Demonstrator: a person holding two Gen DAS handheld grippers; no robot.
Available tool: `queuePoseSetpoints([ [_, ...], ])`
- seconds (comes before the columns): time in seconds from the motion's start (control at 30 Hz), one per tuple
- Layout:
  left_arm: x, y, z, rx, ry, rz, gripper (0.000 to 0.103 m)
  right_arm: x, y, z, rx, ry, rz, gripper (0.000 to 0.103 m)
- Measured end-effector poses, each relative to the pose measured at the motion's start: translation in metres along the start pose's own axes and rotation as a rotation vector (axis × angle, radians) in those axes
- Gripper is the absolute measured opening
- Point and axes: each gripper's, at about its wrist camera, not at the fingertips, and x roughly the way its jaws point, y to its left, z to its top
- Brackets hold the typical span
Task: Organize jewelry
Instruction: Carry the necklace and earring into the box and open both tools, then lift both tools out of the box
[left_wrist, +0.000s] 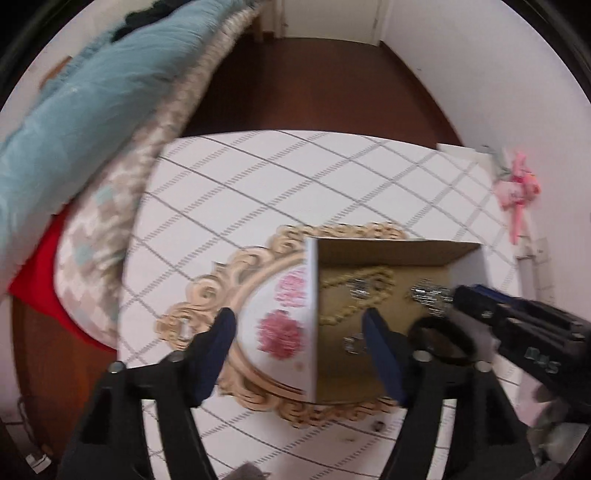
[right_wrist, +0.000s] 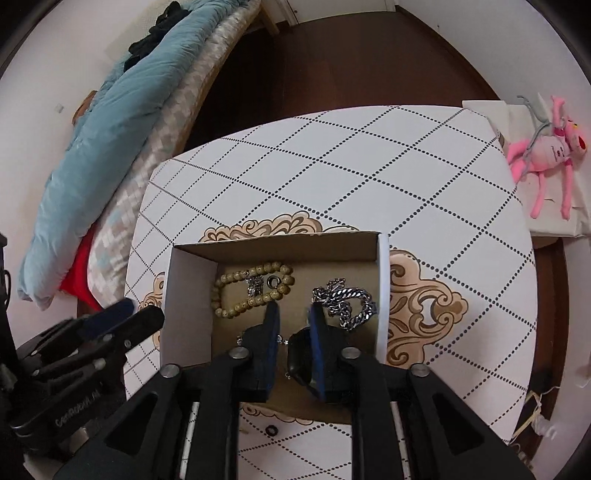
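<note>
An open cardboard box (right_wrist: 382, 288) sits on the table; it also shows in the left wrist view (left_wrist: 312, 317). Inside lie a tan bead bracelet (right_wrist: 255, 291), a silver chain (right_wrist: 347, 299) and a dark ring (right_wrist: 274, 282). My right gripper (right_wrist: 293, 314) is inside the box, fingers slightly apart, with a black watch-like piece (right_wrist: 301, 354) against its right finger. My left gripper (left_wrist: 299, 325) is open, straddling the box's left wall, one finger inside. The right gripper's body (left_wrist: 517, 325) reaches in from the right in the left wrist view.
The table (right_wrist: 332, 166) has a white diamond-pattern cover with a tan ornament. A small ring (right_wrist: 271, 430) lies on it in front of the box. A bed with a teal quilt (right_wrist: 110, 140) stands left. A pink plush toy (right_wrist: 546, 147) lies at the right.
</note>
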Motion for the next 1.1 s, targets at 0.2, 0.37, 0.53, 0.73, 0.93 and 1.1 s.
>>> queuePoseSetpoints([
  [0.2,0.007,0.012,-0.008,-0.02,-0.008,0.038,0.096,-0.01,0.001,-0.006,-0.028,-0.049,-0.076,0.043],
  [0.37,0.004,0.01,-0.019,-0.013,-0.037,0.043,0.103,-0.029,0.002,-0.019,-0.058,-0.121,-0.22,0.088],
  [0.53,-0.003,0.008,-0.031,-0.003,-0.062,0.049,0.103,-0.042,0.001,-0.041,-0.082,-0.165,-0.334,0.103],
  [0.73,-0.023,0.004,-0.043,-0.003,-0.097,0.033,0.103,-0.053,0.002,-0.059,-0.082,-0.191,-0.368,0.103],
  [0.93,-0.061,0.001,-0.053,0.0,-0.164,0.007,0.103,-0.079,0.01,-0.074,-0.077,-0.241,-0.35,0.103],
  [1.1,-0.092,-0.001,-0.064,0.006,-0.213,-0.018,0.103,-0.112,0.019,-0.09,-0.08,-0.299,-0.326,0.103],
])
